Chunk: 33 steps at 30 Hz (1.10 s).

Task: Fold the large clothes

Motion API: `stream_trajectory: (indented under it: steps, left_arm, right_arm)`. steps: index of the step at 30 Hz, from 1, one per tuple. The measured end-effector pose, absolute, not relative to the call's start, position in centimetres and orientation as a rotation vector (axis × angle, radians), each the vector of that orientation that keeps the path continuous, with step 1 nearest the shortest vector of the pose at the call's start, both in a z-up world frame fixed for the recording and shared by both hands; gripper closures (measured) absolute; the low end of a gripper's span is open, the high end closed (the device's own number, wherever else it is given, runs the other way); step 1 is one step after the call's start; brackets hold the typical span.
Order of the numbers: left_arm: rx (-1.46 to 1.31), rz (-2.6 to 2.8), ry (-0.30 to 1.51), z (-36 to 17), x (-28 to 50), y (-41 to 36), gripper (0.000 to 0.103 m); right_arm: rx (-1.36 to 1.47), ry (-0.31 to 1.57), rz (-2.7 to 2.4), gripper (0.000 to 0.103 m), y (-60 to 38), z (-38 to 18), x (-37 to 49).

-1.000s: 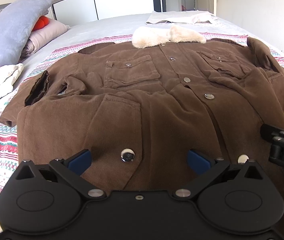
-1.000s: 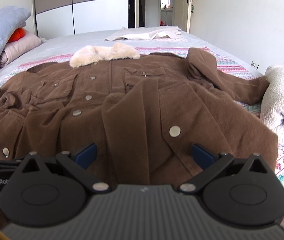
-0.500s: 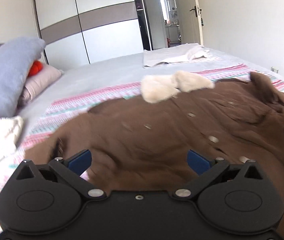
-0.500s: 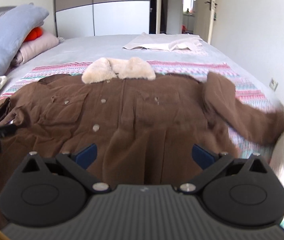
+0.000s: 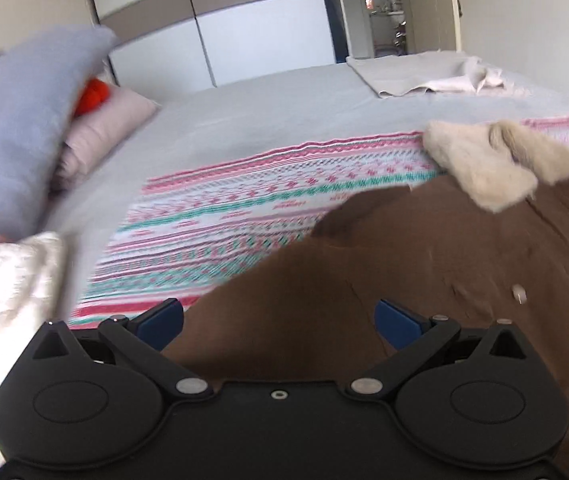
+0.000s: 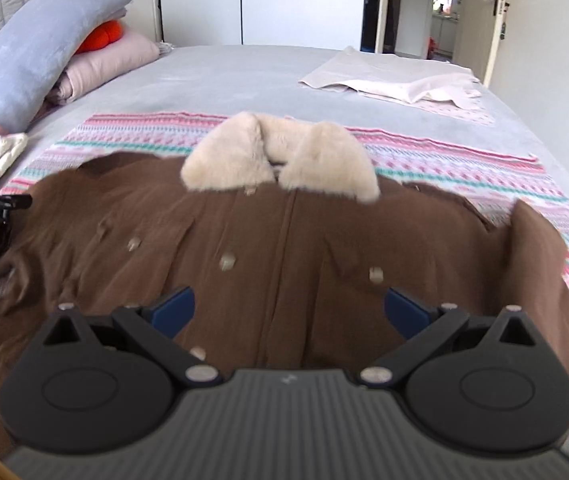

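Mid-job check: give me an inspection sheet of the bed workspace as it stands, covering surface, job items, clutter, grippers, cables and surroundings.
Surface: grey bed with a striped patterned blanket under the work.
Job's things: brown coat spread front-up, buttons showing, cream fur collar at the far end.
Clutter: white folded cloth at the far corner; blue pillow, pink pillow, orange item; cream fabric at the bed's left edge.
Grippers: left gripper and right gripper both have fingers spread wide over the coat, holding nothing.
Cables: nothing seen.
Surroundings: white wardrobe, open door.
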State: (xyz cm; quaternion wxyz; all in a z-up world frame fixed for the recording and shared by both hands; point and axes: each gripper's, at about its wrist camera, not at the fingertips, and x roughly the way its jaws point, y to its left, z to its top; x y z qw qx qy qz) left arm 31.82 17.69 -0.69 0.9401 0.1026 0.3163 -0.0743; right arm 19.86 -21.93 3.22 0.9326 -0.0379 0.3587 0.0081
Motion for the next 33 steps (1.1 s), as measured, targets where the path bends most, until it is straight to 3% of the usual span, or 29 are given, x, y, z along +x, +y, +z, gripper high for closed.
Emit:
stream_trajectory:
  steps: [9,15,18,21,24,27,29,31,33]
  left_arm:
    - [0.044,-0.314,0.721,-3.6,39.8,15.7,0.002]
    - [0.023,-0.288,0.762,-5.3,39.7,14.8,0.047]
    - [-0.01,-0.234,0.734,-4.5,38.9,15.0,0.082]
    - [-0.06,-0.209,0.651,-3.0,37.8,14.8,0.088]
    - [0.023,-0.147,0.599,-3.4,38.0,13.7,0.087]
    - [0.069,-0.122,0.661,-5.2,38.8,13.3,0.076]
    - [0.08,-0.118,0.613,-3.5,37.0,13.6,0.065]
    - [0.109,-0.121,0.555,-1.3,34.8,14.6,0.03]
    - [0.116,-0.107,0.543,0.4,32.8,16.4,0.024]
  right_arm:
    - [-0.153,0.755,-0.127,0.0,-30.5,0.0,31.8]
    - [-0.206,0.837,-0.252,0.001,-33.7,-4.6,37.2]
    - [-0.096,0.819,-0.25,0.0,-34.8,-6.1,37.5]
    - [-0.076,0.785,-0.265,0.0,-34.7,-6.4,37.0]
    - [-0.072,0.782,-0.287,0.0,-34.3,-6.0,36.4]
    - [-0.069,0.804,-0.289,0.0,-33.2,-4.9,35.5]
    - [-0.076,0.825,-0.269,0.0,-32.3,-3.8,34.9]
    - [-0.071,0.818,-0.233,0.0,-31.5,-2.7,33.6]
    - [-0.051,0.813,-0.178,0.0,-30.5,-1.8,32.3]
